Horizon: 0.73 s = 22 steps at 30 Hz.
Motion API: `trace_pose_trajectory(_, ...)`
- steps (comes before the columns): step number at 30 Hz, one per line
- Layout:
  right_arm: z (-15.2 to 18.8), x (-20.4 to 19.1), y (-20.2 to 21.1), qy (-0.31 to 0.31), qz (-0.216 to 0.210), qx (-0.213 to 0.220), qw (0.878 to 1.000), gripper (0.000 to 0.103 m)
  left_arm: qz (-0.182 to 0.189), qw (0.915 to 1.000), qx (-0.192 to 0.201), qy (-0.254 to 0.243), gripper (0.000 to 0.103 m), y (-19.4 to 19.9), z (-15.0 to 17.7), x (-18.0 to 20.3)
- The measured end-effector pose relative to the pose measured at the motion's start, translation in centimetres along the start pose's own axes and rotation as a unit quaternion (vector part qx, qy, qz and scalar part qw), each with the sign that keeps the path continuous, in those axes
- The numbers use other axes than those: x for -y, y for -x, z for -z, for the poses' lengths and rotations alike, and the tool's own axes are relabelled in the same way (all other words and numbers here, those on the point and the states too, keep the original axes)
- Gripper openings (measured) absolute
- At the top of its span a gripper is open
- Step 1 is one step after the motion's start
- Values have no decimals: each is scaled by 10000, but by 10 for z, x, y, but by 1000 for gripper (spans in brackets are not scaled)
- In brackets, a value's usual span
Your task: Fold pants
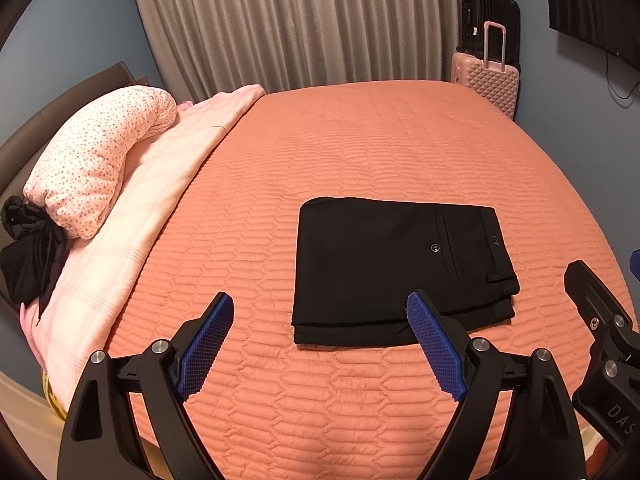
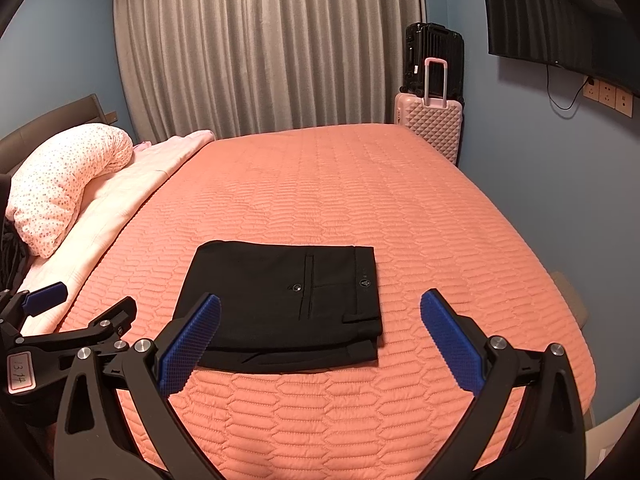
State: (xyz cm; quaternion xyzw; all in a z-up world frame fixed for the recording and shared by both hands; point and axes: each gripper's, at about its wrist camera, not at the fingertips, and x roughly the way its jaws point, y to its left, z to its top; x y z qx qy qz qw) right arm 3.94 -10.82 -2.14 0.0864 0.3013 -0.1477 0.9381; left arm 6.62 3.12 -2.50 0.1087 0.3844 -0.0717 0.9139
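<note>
Folded pants [image 1: 396, 268] lie flat on the bed [image 1: 360, 140], long axis crosswise, just ahead of both grippers. Left gripper [image 1: 320, 344] and right gripper [image 2: 320, 344] gape wide, empty; pants sit between them.

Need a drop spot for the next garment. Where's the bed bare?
Bare orange quilt beyond the folded black pants, up to the curtain and the pink suitcase; also right of the pants. Crowded at the left edge: spotted pillow on the pink blanket.
</note>
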Motion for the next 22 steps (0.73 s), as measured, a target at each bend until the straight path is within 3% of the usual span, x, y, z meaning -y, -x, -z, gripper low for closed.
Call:
trace_pose_trajectory(6, -1, 2, 0, -8, 22, 25, 10000, 98, -13, 10000, 35, 39, 87, 2, 1, 0)
trace_pose_trajectory(10, -1, 2, 0, -21, 25, 24, 10000, 98, 295, 9993, 60, 210, 87, 2, 2, -5)
trace_pose_trajectory(16, -1, 3, 1, -14, 35, 25, 10000, 98, -2, 9998, 100, 148, 87, 2, 1, -4)
trace_pose_trajectory(22, -1, 2, 2, 0, 23, 18, 10000, 98, 33, 9999, 42, 126, 87, 0, 3, -6)
